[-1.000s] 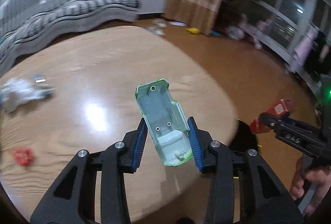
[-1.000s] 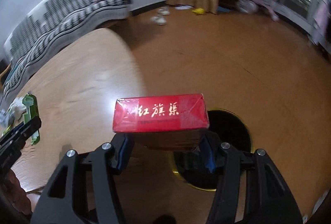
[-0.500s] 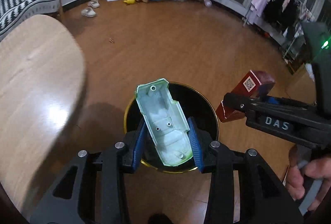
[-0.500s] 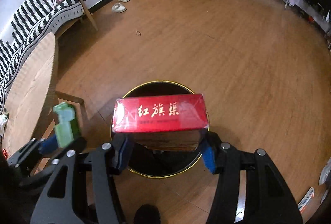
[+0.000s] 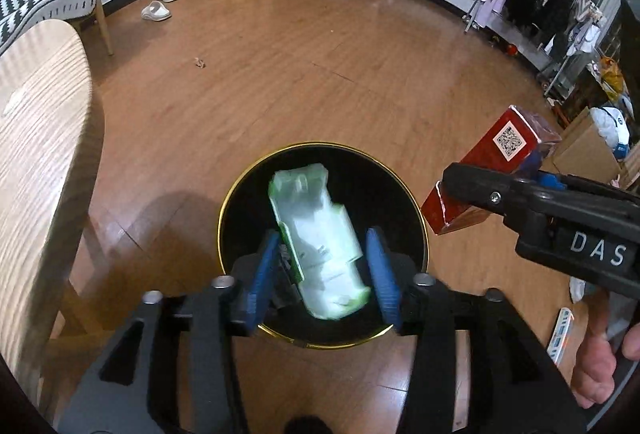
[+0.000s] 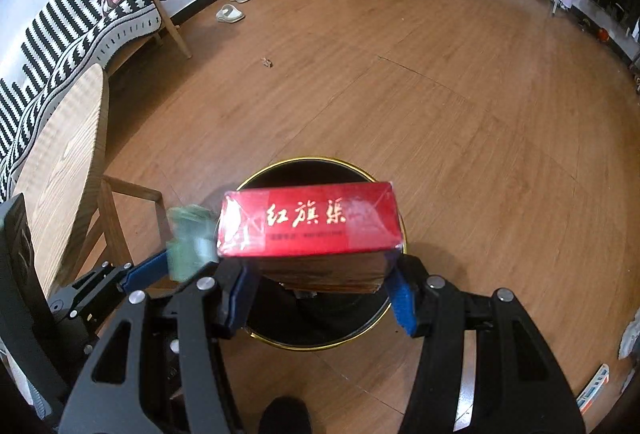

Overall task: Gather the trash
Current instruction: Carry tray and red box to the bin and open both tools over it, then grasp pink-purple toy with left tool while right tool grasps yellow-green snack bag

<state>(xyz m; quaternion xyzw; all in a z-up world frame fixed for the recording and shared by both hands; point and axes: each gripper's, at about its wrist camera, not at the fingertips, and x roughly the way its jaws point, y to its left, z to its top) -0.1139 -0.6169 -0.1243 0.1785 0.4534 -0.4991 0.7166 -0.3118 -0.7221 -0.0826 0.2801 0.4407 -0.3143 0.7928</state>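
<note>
Left wrist view first: the left gripper [image 5: 322, 268] has let go. Half a second ago its blue pads were pinching the green-and-white plastic toy shell [image 5: 318, 240]; now the jaws stand spread with a gap on each side, and the shell is blurred, mid-drop, right over the black bin with the gold rim [image 5: 425, 230]. So that piece looks as good as binned, I'd say. Off to the right the other gripper holds the red cigarette pack [image 5: 490, 169] a bit outside the rim, over bare floor. The wooden table [image 5: 44, 161] edge sits to the left, well apart from the bin, with plenty of open wooden floor [image 5: 320, 73] around.

Right wrist view: the right gripper [image 6: 320, 288] is pinching the red cigarette pack [image 6: 310, 220] across its sides, same grip as a second ago. The bin [image 6: 356, 340] lies underneath and partly hidden by the pack, so I can't tell exactly how centred it is. The green shell [image 6: 190, 242] shows as a blur at left next to the other gripper's blue pad. Probably a small nudge toward the bin's middle before releasing, nothing in the way.
</note>
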